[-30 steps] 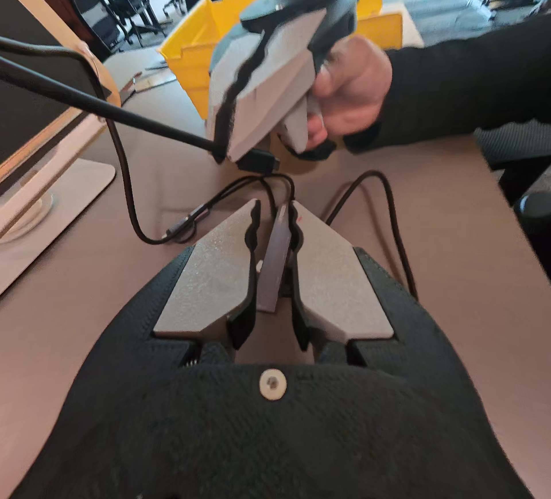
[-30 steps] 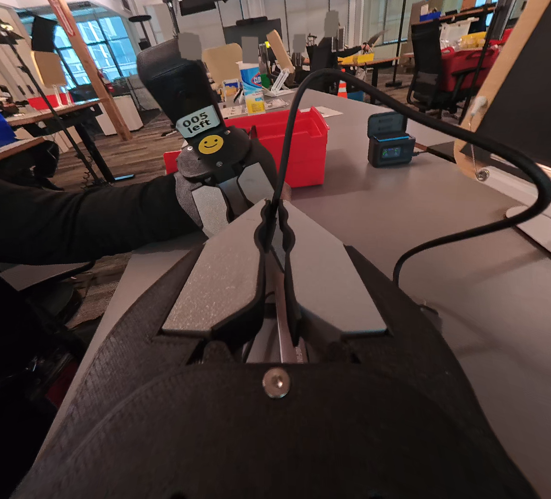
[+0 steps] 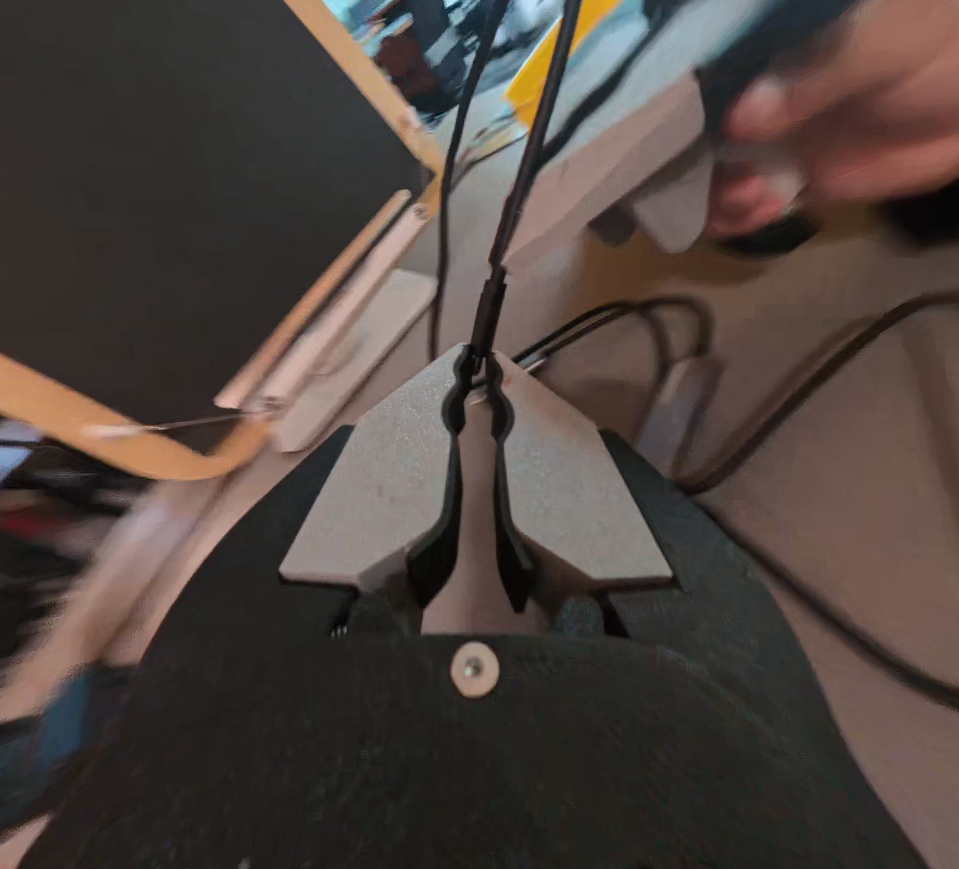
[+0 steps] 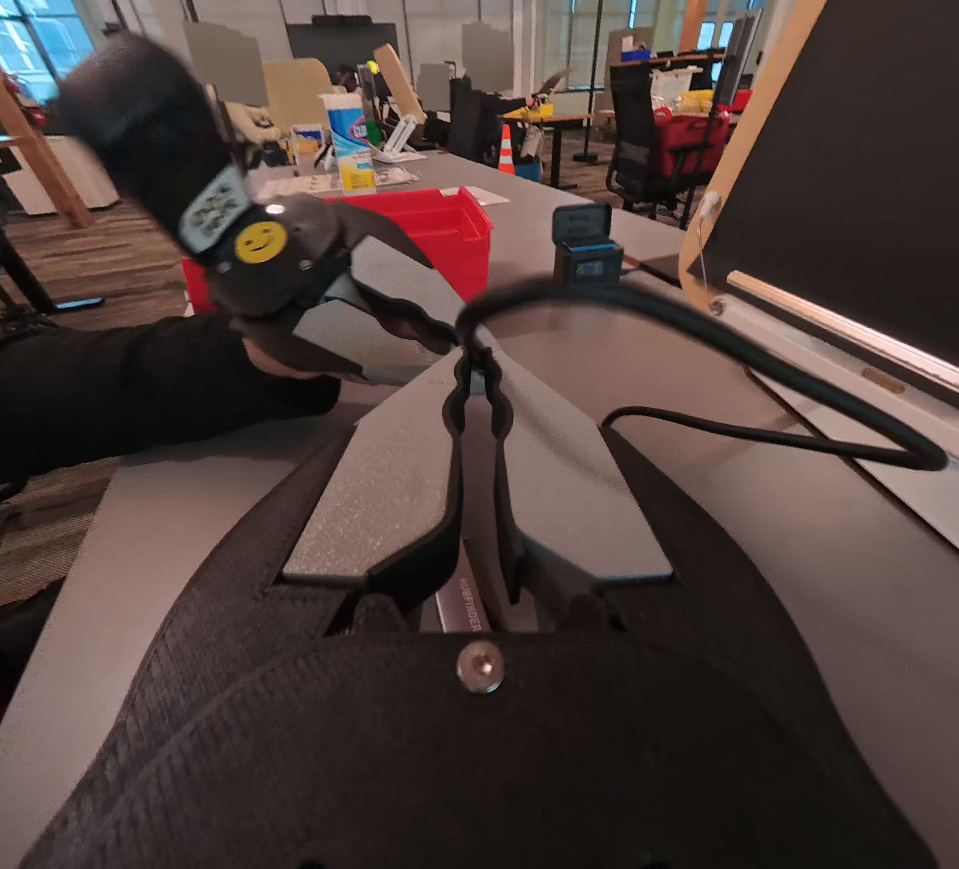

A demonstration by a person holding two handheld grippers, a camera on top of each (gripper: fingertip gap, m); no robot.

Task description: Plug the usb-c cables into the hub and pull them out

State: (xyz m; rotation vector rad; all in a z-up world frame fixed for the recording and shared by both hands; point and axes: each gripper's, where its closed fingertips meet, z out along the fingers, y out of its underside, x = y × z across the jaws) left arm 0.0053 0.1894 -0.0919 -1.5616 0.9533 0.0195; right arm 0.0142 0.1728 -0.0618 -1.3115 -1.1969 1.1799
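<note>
Left wrist view: we see the left gripper [image 3: 476, 366] with its jaws drawn to a narrow gap, the tips pinching the black plug [image 3: 490, 309] of a usb-c cable [image 3: 539, 117]. From the tips the cable rises toward the top of the frame, bends over and drops again at centre. At upper right, heavily blurred, a hand [image 3: 856, 107] carries the right gripper [image 3: 648, 221]; we cannot tell its jaw state from this view. A black panel [image 3: 155, 117] framed in pale wood fills the upper left, and a yellow bin [image 3: 597, 29] lies behind the cable. Further cables [image 3: 778, 403] lie looped on the table [image 3: 830, 558] at right.

Right wrist view: we see the right gripper [image 4: 475, 366] closed to a narrow slot. A grey metal hub [image 4: 459, 605] shows edge-on in that slot, near the base of the fingers, so the gripper clamps the hub. The same cable [image 4: 726, 325] leaves the fingertips, arcs to the right edge of the frame and curls back along the table [image 4: 726, 558]. We cannot tell whether the plug is seated in the hub or just clear of it, as the fingertips hide the joint. The left gripper [image 4: 446, 330] enters from the left on a black sleeve [image 4: 129, 392], a yellow sticker [image 4: 260, 242] on its body, its tips meeting the cable just above the right gripper's tips. A red bin [image 4: 446, 231] and a small black case [image 4: 586, 247] stand behind, at centre.
</note>
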